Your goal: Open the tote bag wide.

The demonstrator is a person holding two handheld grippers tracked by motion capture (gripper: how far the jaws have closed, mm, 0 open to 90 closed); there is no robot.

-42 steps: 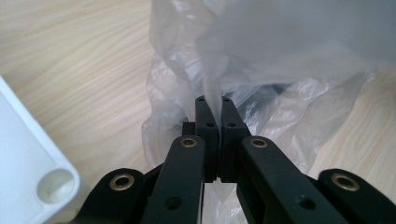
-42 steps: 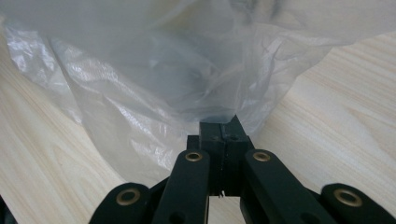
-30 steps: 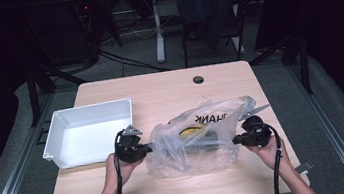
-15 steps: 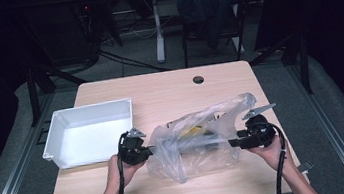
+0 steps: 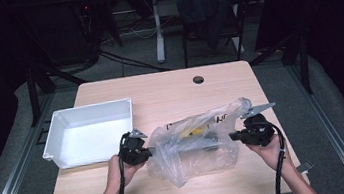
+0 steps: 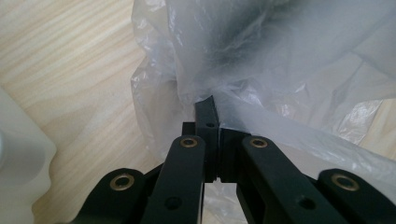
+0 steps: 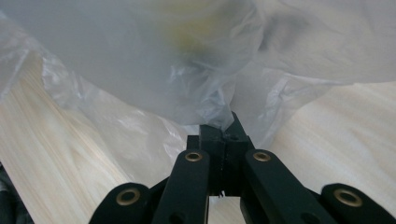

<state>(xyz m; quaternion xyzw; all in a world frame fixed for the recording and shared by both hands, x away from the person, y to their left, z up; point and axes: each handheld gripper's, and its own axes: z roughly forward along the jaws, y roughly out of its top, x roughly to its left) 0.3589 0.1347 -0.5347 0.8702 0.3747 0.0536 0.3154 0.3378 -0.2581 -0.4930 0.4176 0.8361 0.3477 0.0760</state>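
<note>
A clear plastic bag point(image 5: 193, 142) with black lettering lies on the wooden table near its front edge, with something yellow and dark inside. My left gripper point(image 5: 149, 152) is shut on the bag's left edge, and my right gripper point(image 5: 232, 136) is shut on its right edge. The left gripper view has the black jaws point(image 6: 208, 108) pinched together on a fold of the plastic bag point(image 6: 289, 60). In the right gripper view my jaws point(image 7: 225, 125) pinch the plastic bag point(image 7: 187, 60), and a yellow blur shows through the film.
A white rectangular bin point(image 5: 90, 133) stands on the table's left side, just behind the left hand. A round cable hole point(image 5: 198, 79) sits near the table's far edge. A chair draped with dark cloth point(image 5: 206, 1) stands beyond the table.
The bag has sunk lower and flatter between the two grippers, and both grippers have shifted slightly toward the table's front edge while still holding it.
</note>
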